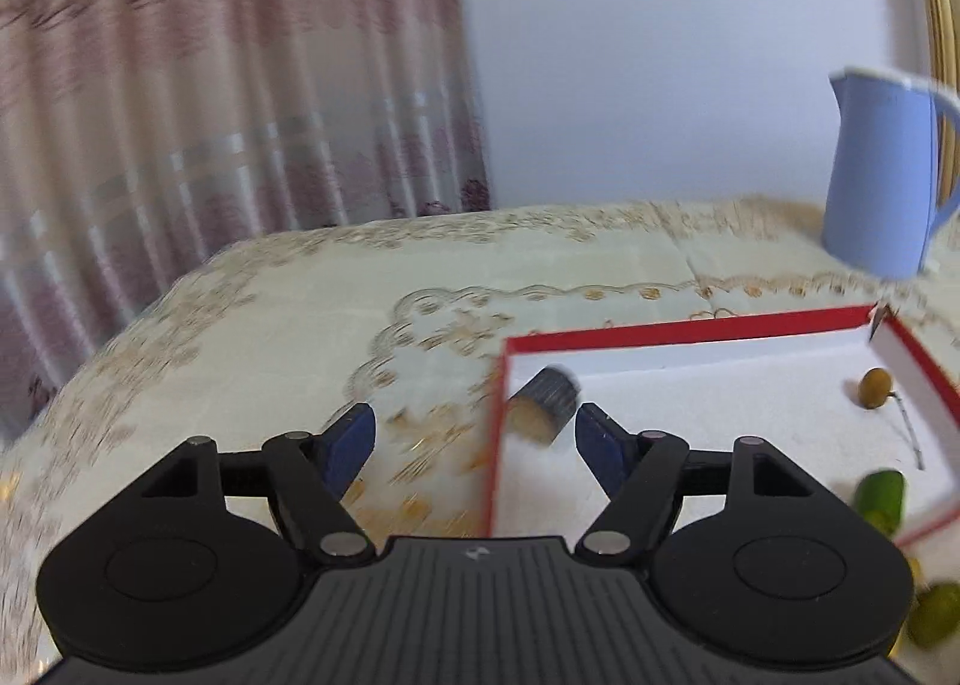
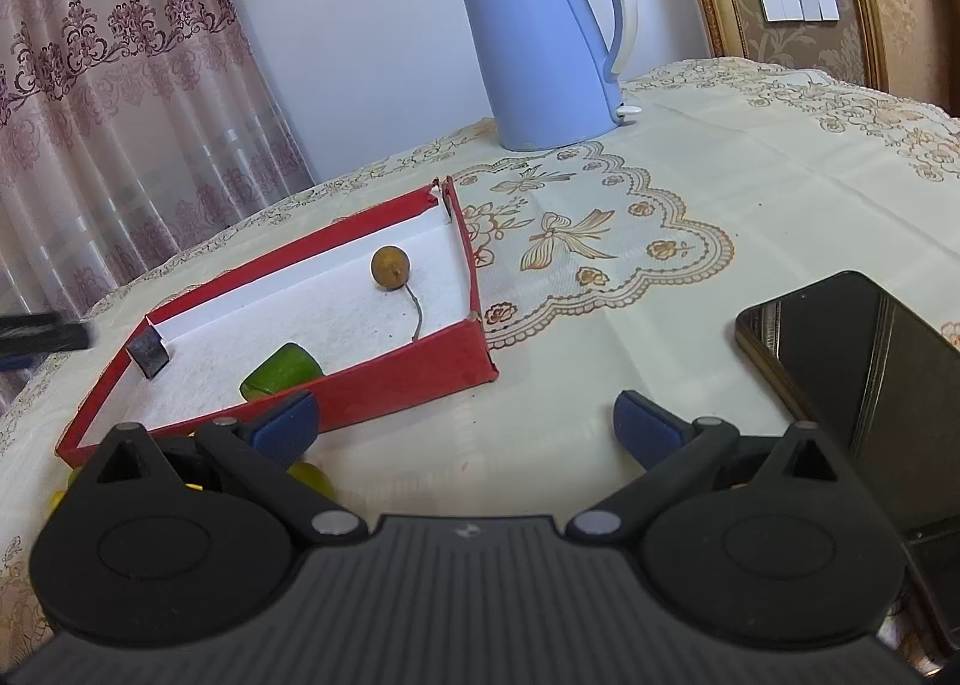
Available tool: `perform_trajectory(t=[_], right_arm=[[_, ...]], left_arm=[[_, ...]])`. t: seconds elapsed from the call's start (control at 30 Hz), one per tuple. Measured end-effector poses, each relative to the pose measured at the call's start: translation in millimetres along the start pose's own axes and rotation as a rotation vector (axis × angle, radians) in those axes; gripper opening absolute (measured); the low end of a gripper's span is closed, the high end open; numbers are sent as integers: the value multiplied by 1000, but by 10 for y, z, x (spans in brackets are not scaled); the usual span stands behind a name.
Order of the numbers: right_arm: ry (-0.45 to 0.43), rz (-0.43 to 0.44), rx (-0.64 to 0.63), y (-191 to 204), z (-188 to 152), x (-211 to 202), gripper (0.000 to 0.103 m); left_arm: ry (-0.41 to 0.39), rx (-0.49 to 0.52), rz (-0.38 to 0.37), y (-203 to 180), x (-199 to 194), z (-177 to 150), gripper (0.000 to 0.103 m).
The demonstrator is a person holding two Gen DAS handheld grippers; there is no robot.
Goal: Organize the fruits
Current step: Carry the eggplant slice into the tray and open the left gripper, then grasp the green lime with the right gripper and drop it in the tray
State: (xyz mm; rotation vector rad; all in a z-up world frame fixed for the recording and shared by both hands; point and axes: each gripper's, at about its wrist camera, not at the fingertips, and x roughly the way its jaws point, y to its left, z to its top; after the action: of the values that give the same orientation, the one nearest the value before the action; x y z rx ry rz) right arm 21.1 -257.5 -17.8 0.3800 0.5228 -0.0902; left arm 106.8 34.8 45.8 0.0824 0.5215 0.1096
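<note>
Here, a shallow red cardboard tray with a white lining (image 2: pixel 414 370) lies on the surface (image 2: pixel 690 187), which is covered by a cream tablecloth with gold embroidered flowers and bows. Inside the tray, a small round brown fruit with a long thin stem (image 2: pixel 390 266) sits toward the far right corner, a green fruit piece (image 2: pixel 282 371) rests against the near wall, and a dark cylindrical object with a tan end (image 1: pixel 543 405) lies on its side in the far left corner. The left tool (image 1: pixel 474 439) hovers over the tray's left wall with its blue-padded fingers spread apart and nothing between them; the dark cylinder lies just beyond the gap. The right tool (image 2: pixel 465 422) hangs over the bare cloth just in front of the tray's near right corner, its fingers likewise wide apart and empty. More yellow-green fruit (image 2: pixel 312 475) lies on the cloth outside the tray's near wall, partly hidden behind the right tool's left linkage. A light blue electric kettle with a white handle (image 2: pixel 540 37) stands near the far edge of the surface, well behind the tray. A black smartphone (image 2: pixel 864 385) lies flat near the right edge. A patterned pinkish curtain (image 2: pixel 120 115) hangs behind the left edge.
</note>
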Motion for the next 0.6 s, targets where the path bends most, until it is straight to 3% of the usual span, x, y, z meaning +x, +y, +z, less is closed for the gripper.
perform_trajectory(t=[0.17, 0.47, 0.6], right_arm=[[4, -4, -5, 7, 7, 1, 103], [-39, -10, -12, 20, -2, -81, 103], [-38, -9, -282, 275, -21, -201, 103]], left_arm=[[19, -61, -62, 187, -337, -342, 74], [32, -38, -56, 61, -507, -704, 74], [17, -17, -15, 61, -523, -777, 76]])
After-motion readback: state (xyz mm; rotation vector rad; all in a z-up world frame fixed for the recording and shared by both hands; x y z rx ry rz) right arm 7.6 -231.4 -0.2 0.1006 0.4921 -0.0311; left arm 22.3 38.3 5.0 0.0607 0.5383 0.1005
